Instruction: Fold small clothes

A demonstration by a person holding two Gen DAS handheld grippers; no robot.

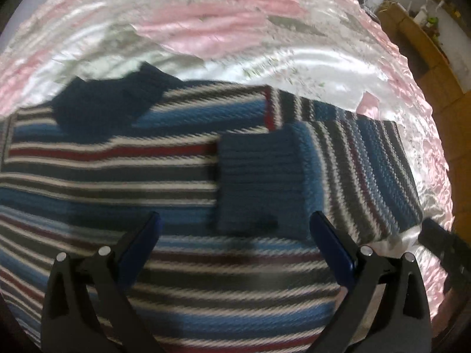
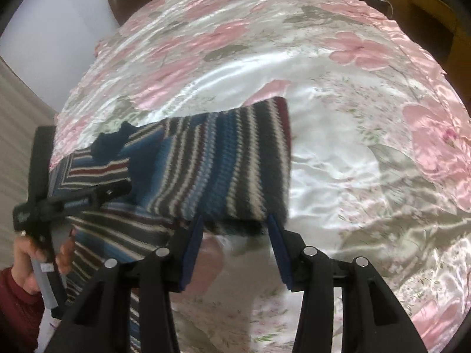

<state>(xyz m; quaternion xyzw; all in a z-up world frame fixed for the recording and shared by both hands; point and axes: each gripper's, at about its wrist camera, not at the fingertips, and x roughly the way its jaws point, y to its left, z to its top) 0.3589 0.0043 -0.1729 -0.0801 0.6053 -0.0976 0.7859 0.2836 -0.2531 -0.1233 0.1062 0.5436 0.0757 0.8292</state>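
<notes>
While the striped knitted sweater (image 1: 182,176) in blue, grey, white and dark red lies spread on the shiny pink-flowered satin bedspread (image 1: 223,29), the left gripper (image 1: 234,220) hangs just above its body with its two blue-padded fingers (image 1: 141,244) spread wide and nothing between them. Straight ahead of this gripper, the sweater's sleeve is folded inward across the chest, and its plain blue ribbed cuff (image 1: 259,176) rests on the stripes, just beyond the fingertips. Farther ahead and to the left sits the dark navy collar (image 1: 112,100).

Seen from the right wrist camera, the right gripper (image 2: 235,223) is also parted, its blue pads (image 2: 192,253) standing on either side of the near edge of the folded sleeve section (image 2: 235,158); whether the pads touch the knit cannot be told, and they are not closed on it. The bedspread stretches away ahead and to the right of this gripper. To its left, a hand (image 2: 32,261) in a dark red sleeve (image 2: 14,309) holds the grey handle of the other gripper over the sweater. Brown cardboard boxes (image 1: 412,32) stand off the bed's far right corner.
</notes>
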